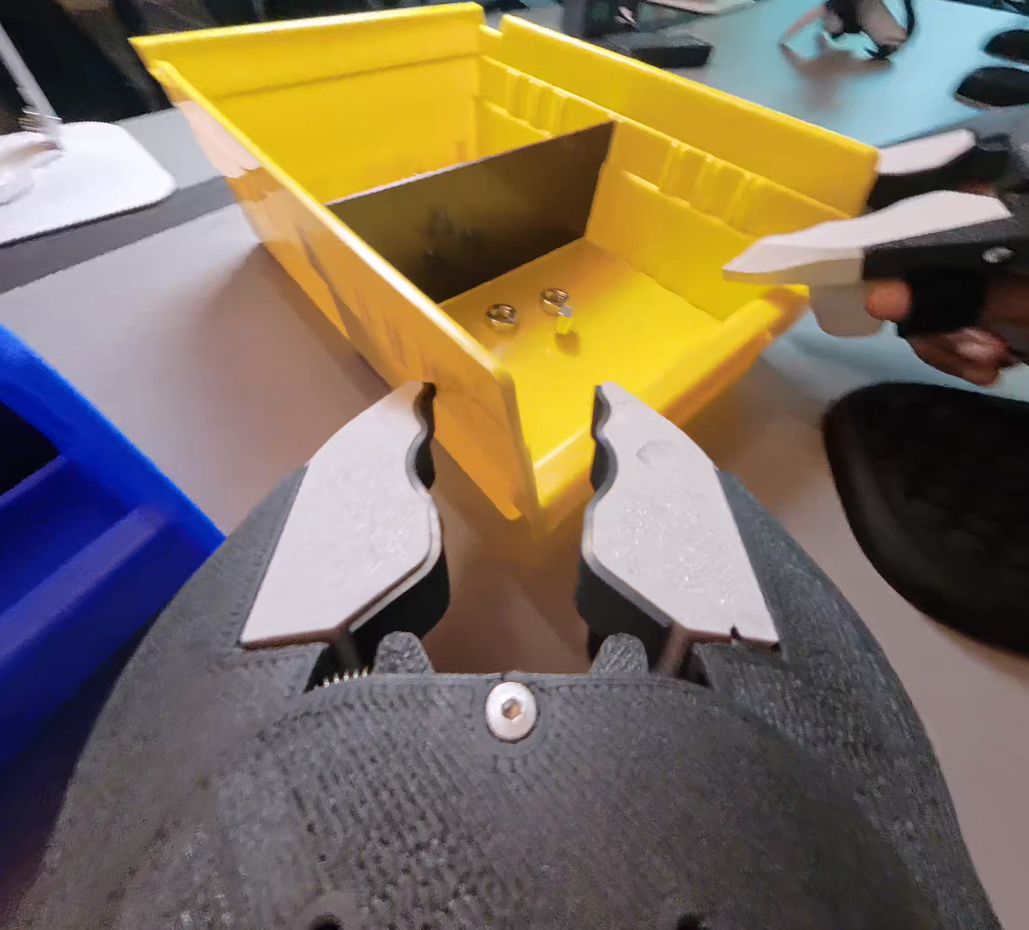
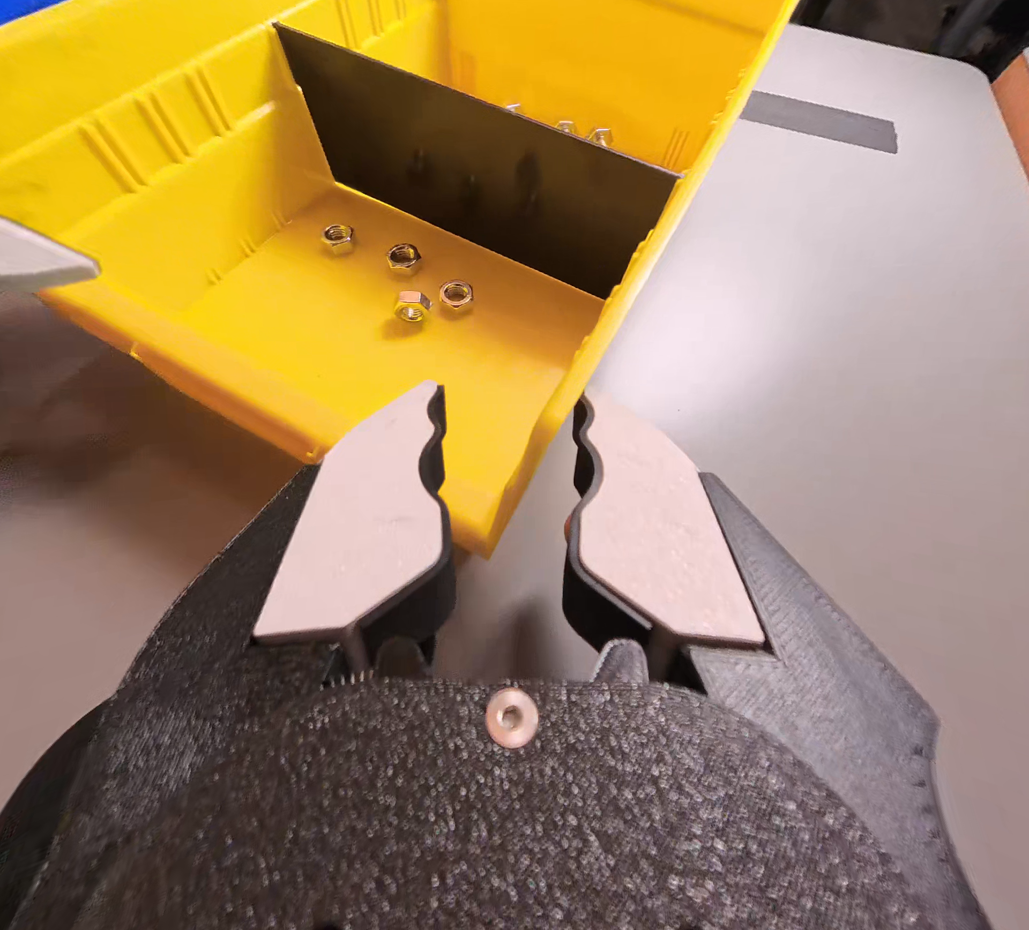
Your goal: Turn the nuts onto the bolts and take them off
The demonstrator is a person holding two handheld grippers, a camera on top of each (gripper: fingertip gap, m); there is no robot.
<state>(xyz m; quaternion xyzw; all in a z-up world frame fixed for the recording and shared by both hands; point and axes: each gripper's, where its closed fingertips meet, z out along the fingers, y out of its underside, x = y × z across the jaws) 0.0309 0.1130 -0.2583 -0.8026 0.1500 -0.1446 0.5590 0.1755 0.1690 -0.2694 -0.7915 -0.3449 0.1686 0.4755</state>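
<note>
Yellow plastic forms the bin [image 2: 167, 135] that sits on a grey table [image 2: 807, 346], and a dark divider [image 2: 490, 191] splits it into a near and a far compartment. Four metal nuts [image 2: 403, 257] lie loose on the floor of the near compartment in the right wrist view: two side by side closer to the divider, and two more nearly touching each other just in front of them. Behind the divider, a few metal tips show above its top edge in the far compartment; they are probably the bolts [image 2: 579, 129], though too little shows to be sure. The right gripper [image 2: 508, 397] hovers over the near corner of the bin, its jaws spread apart with nothing between them, one finger over the bin floor and the other outside the side wall. The left gripper [image 1: 509, 391] is at the opposite near corner, also gaping and empty, straddling the bin's side wall. From the left wrist view only some of the nuts [image 1: 503, 316] can be seen, and the right gripper [image 1: 802, 213] appears at the far right edge with a gloved hand [image 1: 958, 302] behind it. Beside the yellow bin stands a blue bin [image 1: 83, 541], just to the left.
</note>
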